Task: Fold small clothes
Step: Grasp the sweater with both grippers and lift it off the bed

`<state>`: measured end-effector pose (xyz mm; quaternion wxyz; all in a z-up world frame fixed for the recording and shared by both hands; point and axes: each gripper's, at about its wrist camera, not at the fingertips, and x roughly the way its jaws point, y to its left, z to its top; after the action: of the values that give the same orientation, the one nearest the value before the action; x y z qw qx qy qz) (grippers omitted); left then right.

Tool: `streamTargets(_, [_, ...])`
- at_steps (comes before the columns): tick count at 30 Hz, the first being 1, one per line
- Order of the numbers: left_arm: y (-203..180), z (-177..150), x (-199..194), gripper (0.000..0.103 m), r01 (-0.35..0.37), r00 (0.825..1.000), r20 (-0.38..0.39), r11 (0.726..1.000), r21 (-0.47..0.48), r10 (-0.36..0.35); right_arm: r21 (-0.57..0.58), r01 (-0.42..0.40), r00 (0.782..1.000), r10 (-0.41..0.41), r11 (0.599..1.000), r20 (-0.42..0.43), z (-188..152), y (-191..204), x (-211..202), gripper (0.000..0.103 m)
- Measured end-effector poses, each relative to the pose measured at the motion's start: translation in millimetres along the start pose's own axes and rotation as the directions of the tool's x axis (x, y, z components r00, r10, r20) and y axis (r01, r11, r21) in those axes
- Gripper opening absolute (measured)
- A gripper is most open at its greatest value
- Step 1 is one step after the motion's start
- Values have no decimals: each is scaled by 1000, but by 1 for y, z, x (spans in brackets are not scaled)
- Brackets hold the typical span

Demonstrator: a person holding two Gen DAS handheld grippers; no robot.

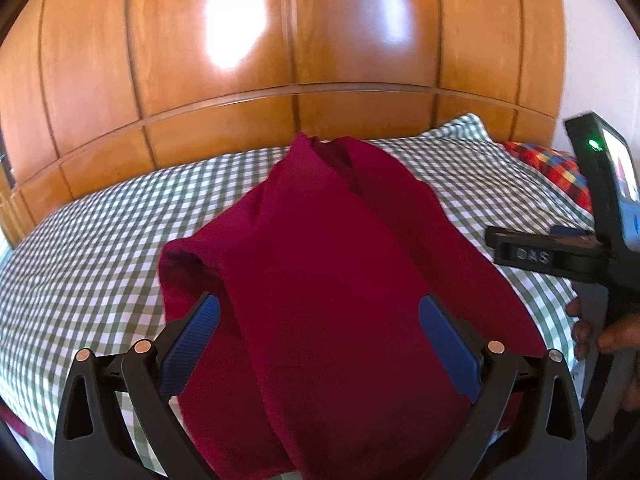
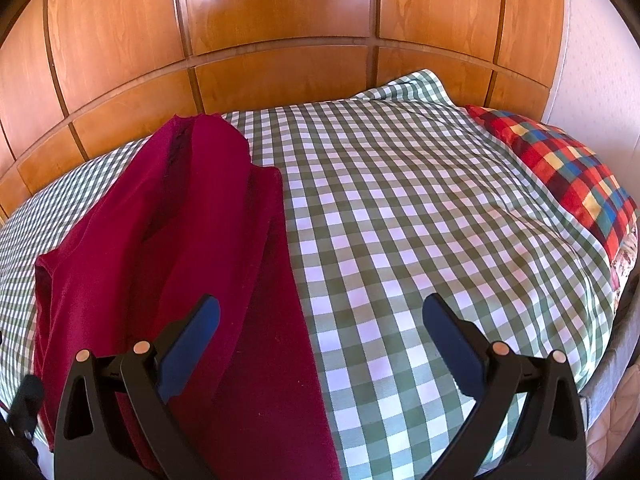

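A dark red garment lies lengthwise on the green checked bed cover, with both sides folded in over its middle. My left gripper is open and empty, its blue pads either side of the garment's near end, above it. My right gripper is open and empty over the cover, just right of the garment's right edge. The right gripper's body also shows in the left wrist view, held by a hand at the garment's right side.
A wooden panelled wall runs behind the bed. A pillow in a red, blue and yellow check lies at the far right end. The bed's right edge drops off near my right gripper.
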<state>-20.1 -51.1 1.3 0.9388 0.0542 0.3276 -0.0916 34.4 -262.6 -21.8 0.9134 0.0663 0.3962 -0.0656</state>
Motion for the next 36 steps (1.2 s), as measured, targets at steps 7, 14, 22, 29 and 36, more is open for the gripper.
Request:
streamTargets(7, [-28,-18,7,63,147,985,-111,979,143,-132,15,4,1000,-4,1000,1,1,-8,-1,101])
streamTargets(14, [-47,-34,18,37,249,955,-219,945,213,-203,45,-12,1000,12,999,-2,4,-21,0,101])
streamTargets(22, [-33,-33,17,0,313,936,-213,938,148,-279,36,-229,973,230,973,-20,3,-18,-3,98])
streamTargets(29, [-4,-27,3,0,262,958,-142,963,69,-250,-20,-368,925,363,930,-109,-10,4,0,73])
streamTargets(36, [-4,-19,-6,0,207,975,-104,973,99,-197,-64,-411,901,395,909,-177,-24,18,2,69])
